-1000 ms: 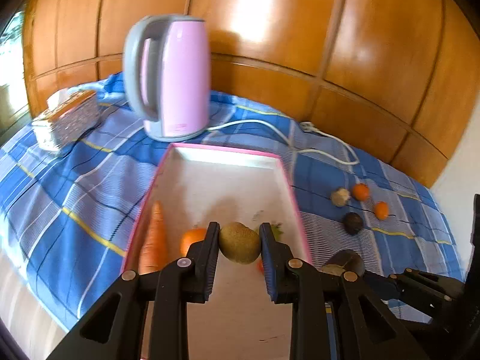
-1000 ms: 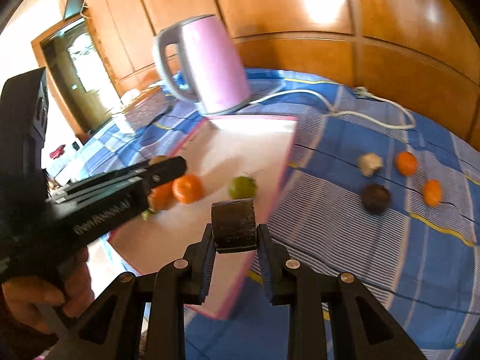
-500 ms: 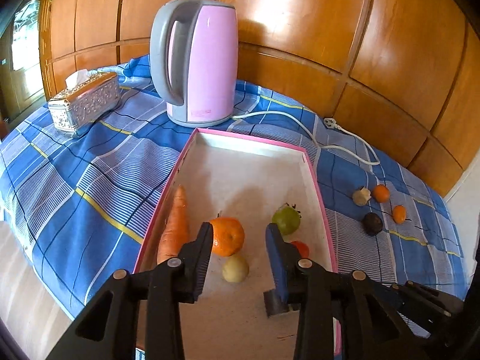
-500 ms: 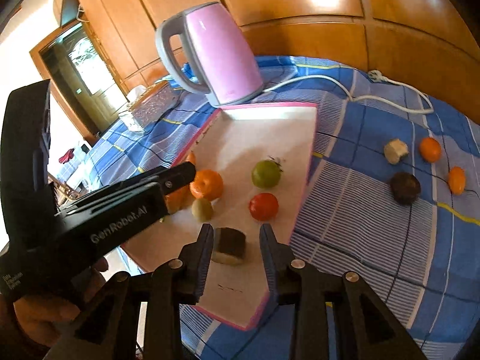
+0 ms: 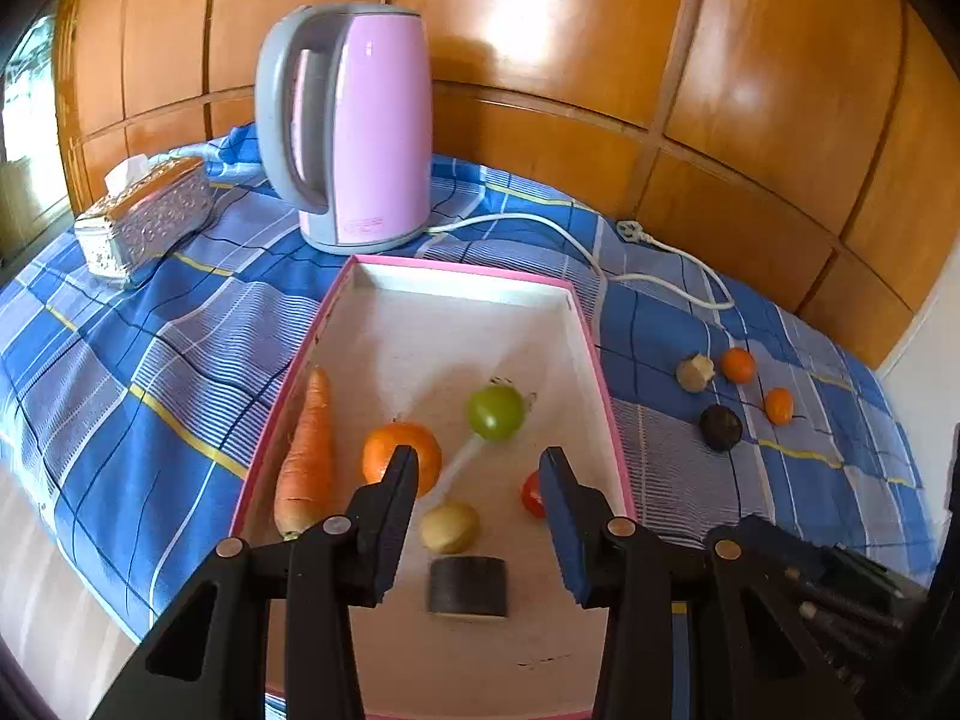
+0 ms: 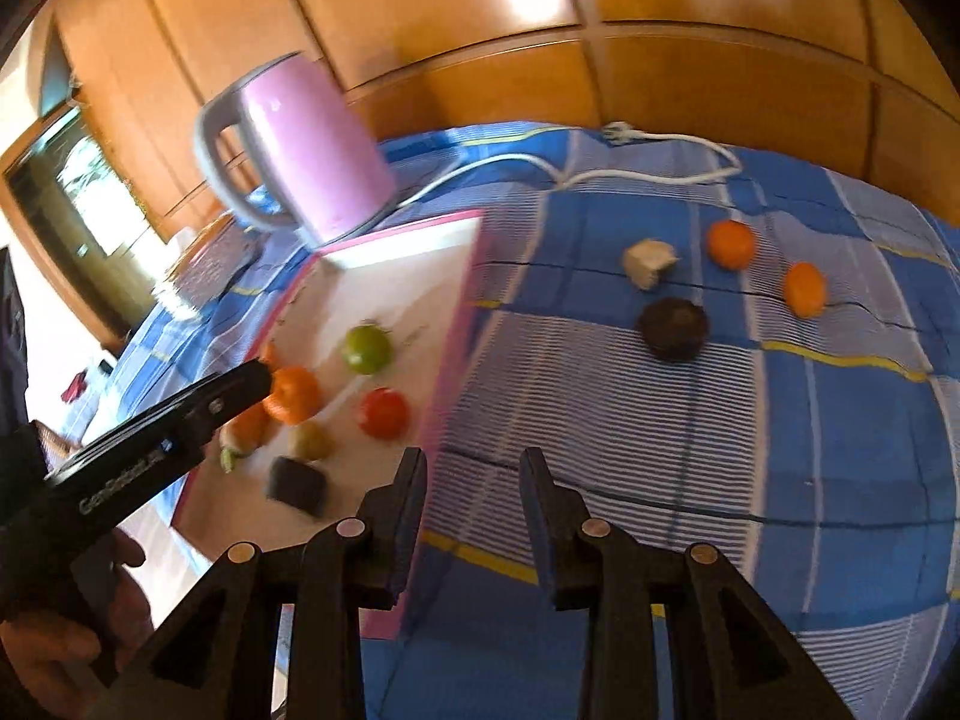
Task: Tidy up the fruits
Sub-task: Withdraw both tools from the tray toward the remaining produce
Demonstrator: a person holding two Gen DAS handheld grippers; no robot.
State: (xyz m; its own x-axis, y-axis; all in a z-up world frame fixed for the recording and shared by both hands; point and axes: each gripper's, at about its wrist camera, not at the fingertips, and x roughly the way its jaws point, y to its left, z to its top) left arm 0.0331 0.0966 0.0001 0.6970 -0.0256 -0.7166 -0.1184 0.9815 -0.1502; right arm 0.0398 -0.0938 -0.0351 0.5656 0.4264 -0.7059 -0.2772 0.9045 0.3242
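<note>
The blue checked cloth (image 6: 630, 432) covers the whole surface, and on it the pink-rimmed tray (image 5: 591, 336) lies with its long axis running away from both cameras toward the pink kettle (image 5: 360, 120); inside the tray sit a carrot (image 5: 309, 456) along the left wall, an orange (image 5: 390, 450), a green fruit (image 5: 495, 411), a red one (image 6: 384, 412), a small yellowish fruit (image 5: 450, 527) and a dark cylindrical piece (image 5: 468, 587); out on the cloth, well apart from the tray on its right side, four pieces are left, a dark round fruit (image 6: 672, 327), a pale cut piece (image 6: 647, 261) and two small oranges (image 6: 730, 244) (image 6: 806, 288); the left gripper (image 5: 477, 480) hangs over the near end of the tray, its jaws opening with nothing pressed between them, the yellowish fruit and dark piece lying loose on the tray floor below; the right gripper (image 6: 474, 474) is released and empty, its jaws apart over the tray's right rim and the cloth; judged from this, the loose fruits lie ahead and to the right of the right gripper, the dark round one nearest, so that hand is the better placed for the next pick, while the left one would have to cross the tray.
</note>
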